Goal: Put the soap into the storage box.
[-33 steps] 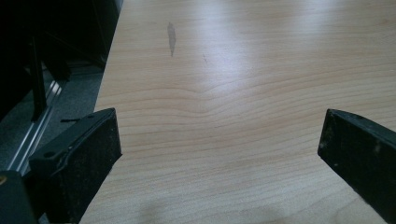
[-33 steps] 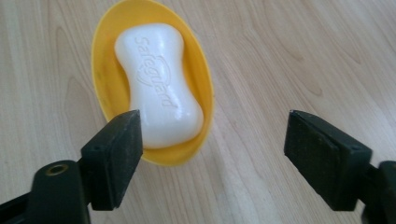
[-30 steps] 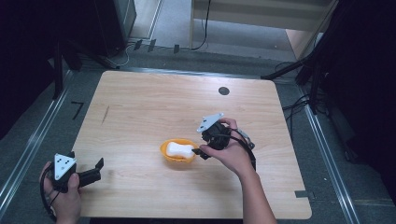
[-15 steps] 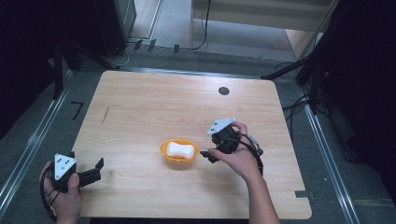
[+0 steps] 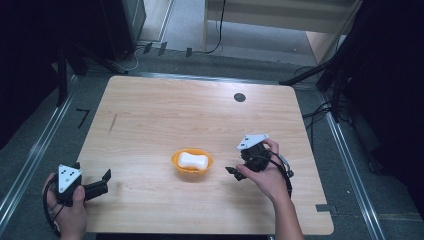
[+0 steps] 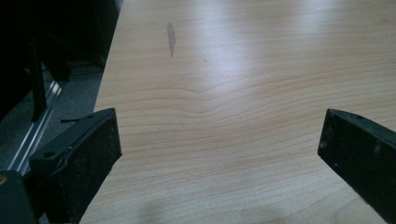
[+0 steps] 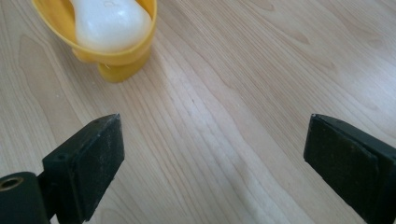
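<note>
A white bar of soap [image 5: 193,160] lies in a small orange dish [image 5: 207,166] near the middle of the wooden table [image 5: 165,115]. In the right gripper view the soap [image 7: 111,22] and dish [image 7: 116,60] sit at the upper left. My right gripper [image 5: 231,171] is just right of the dish, open and holding nothing, its jaws wide apart over bare wood [image 7: 212,158]. My left gripper [image 5: 106,176] rests at the table's near left corner, open and holding nothing, with bare wood between its jaws [image 6: 219,154].
A round black grommet [image 5: 239,97] sits near the table's far edge. A dark smudge [image 5: 113,122] marks the wood at the left. Metal floor rails [image 5: 30,160] run along both sides, and cables [image 5: 320,112] lie on the floor at the right.
My right gripper has let go of the soap in the dish and drawn back to the right, jaws open. The left gripper has stayed still.
</note>
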A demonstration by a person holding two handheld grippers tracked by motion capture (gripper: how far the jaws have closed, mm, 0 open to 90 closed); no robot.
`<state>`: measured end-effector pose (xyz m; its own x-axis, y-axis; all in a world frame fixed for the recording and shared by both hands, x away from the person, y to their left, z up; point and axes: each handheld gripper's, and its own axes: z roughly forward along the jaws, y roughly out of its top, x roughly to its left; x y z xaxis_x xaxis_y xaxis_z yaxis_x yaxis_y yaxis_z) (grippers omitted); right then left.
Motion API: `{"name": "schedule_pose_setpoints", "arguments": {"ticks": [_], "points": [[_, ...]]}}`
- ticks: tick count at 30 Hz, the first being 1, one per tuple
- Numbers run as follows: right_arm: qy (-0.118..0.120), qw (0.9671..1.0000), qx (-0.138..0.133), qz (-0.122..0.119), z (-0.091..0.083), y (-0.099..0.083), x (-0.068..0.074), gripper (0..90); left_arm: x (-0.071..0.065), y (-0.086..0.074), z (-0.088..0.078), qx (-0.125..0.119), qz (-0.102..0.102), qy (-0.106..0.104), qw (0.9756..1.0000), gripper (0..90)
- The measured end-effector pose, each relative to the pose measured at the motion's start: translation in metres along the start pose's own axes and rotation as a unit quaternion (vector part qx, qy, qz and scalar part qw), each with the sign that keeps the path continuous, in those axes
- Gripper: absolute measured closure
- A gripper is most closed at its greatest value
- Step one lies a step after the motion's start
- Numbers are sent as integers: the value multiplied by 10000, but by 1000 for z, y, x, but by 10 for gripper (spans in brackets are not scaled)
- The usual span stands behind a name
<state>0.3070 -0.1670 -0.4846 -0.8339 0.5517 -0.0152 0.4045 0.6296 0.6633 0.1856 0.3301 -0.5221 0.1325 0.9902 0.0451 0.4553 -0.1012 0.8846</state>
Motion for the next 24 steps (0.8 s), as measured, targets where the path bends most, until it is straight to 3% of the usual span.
{"name": "schedule_pose_setpoints", "arguments": {"ticks": [15,24], "points": [[-203,9984,-269,459,-12,-44,-7,42,-1,0,0,10,6,15,10000,0],[-379,9955,-496,710,-21,-71,-9,44,-1,0,0,-13,12,13,10000,0]]}}
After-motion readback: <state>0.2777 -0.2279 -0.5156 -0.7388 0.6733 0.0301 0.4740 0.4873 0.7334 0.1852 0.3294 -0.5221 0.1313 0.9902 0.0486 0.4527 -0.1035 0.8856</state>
